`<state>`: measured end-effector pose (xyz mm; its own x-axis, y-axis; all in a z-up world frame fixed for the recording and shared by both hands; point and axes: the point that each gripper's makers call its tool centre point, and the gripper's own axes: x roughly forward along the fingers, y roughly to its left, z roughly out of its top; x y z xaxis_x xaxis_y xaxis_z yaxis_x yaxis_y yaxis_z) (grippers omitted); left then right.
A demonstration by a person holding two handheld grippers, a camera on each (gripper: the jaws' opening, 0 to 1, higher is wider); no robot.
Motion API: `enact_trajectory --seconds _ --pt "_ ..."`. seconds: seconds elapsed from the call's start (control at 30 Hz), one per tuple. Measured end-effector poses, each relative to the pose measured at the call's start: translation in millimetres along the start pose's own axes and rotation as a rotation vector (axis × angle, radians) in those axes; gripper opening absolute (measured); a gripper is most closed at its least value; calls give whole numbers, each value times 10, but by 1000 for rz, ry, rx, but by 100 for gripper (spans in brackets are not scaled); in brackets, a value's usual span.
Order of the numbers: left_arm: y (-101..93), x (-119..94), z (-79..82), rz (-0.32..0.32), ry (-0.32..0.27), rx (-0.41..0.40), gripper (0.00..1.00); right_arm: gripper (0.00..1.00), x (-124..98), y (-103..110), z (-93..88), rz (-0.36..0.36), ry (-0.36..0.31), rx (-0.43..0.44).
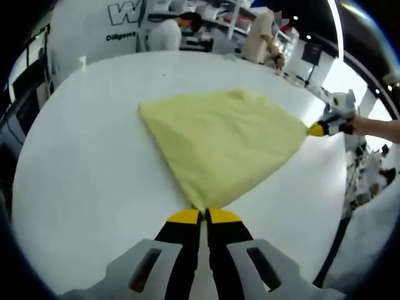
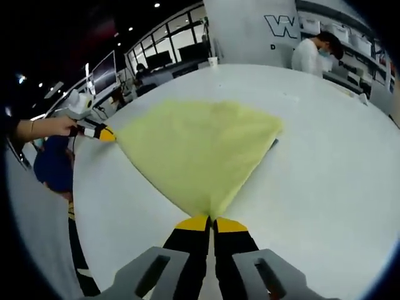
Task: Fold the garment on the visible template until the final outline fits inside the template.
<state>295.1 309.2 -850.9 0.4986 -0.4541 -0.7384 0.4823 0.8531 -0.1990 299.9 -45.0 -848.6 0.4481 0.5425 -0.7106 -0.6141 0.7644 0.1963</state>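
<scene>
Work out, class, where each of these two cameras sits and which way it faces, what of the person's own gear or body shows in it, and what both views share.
Left gripper view: rides on the left gripper, looks along its shut jaws across the white table at the yellow garment; the right gripper and a hand enter at right.
Right gripper view: rides on the right gripper, faces the same garment from its other corner; the left gripper and a hand show at left.
Shared: the garment, pinched at two corners, the table, both grippers.
</scene>
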Motion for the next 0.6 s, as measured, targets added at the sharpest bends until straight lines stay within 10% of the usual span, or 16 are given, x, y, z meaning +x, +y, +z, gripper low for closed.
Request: enact_trajectory --seconds 0.6 --pt "-289 -148 -81 52 -58 -5 1 0 -224 196 -206 -25 -2 59"
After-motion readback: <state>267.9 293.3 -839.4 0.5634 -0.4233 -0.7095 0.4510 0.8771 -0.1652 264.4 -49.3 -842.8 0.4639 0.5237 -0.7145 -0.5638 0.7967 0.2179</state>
